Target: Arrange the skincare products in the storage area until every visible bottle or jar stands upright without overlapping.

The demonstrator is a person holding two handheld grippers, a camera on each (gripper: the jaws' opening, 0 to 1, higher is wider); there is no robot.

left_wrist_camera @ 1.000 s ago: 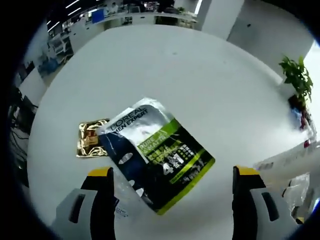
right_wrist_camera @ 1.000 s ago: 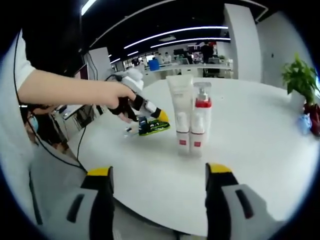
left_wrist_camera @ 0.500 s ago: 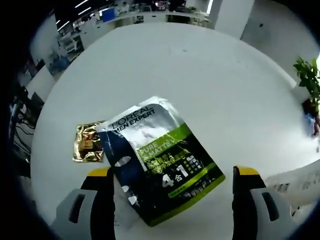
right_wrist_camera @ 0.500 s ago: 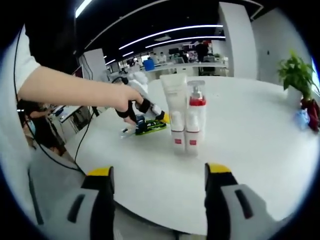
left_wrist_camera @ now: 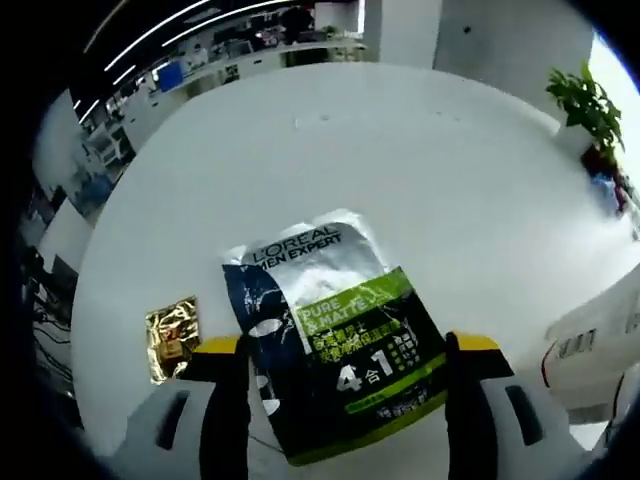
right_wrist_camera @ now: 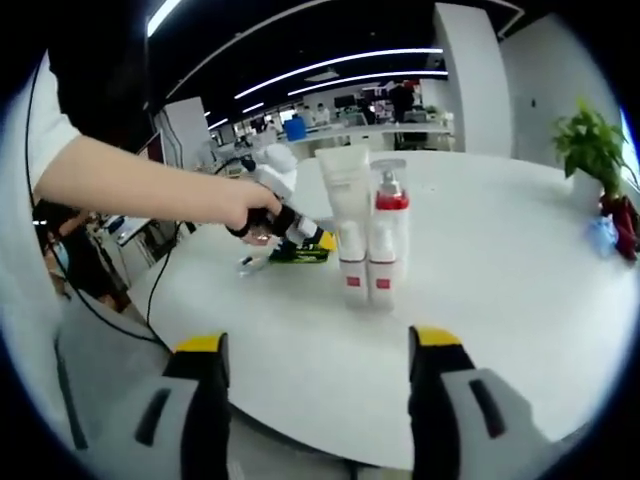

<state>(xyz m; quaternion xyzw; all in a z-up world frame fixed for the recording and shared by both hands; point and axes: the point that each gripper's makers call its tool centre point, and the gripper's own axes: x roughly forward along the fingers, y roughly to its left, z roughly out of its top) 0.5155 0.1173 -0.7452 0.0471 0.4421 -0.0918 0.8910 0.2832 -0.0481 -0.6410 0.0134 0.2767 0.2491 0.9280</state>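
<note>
Round white table (left_wrist_camera: 420, 170) in an open office, plant (left_wrist_camera: 585, 100) upper right. My left gripper (left_wrist_camera: 345, 350) hangs wide over the L'Oreal sachet (left_wrist_camera: 335, 330), lying flat at lower centre, jaws either side (contact unclear). Gold packet (left_wrist_camera: 172, 335) lower left. My right gripper (right_wrist_camera: 315, 350) is wide, empty; tube (right_wrist_camera: 347, 225) and pump bottle (right_wrist_camera: 385, 235) stand upright, touching, at centre.

A potted plant (right_wrist_camera: 587, 150) stands on the white table (right_wrist_camera: 500, 300).

Left gripper (left_wrist_camera: 345, 345) and right gripper (right_wrist_camera: 312, 345) both gape wide
</note>
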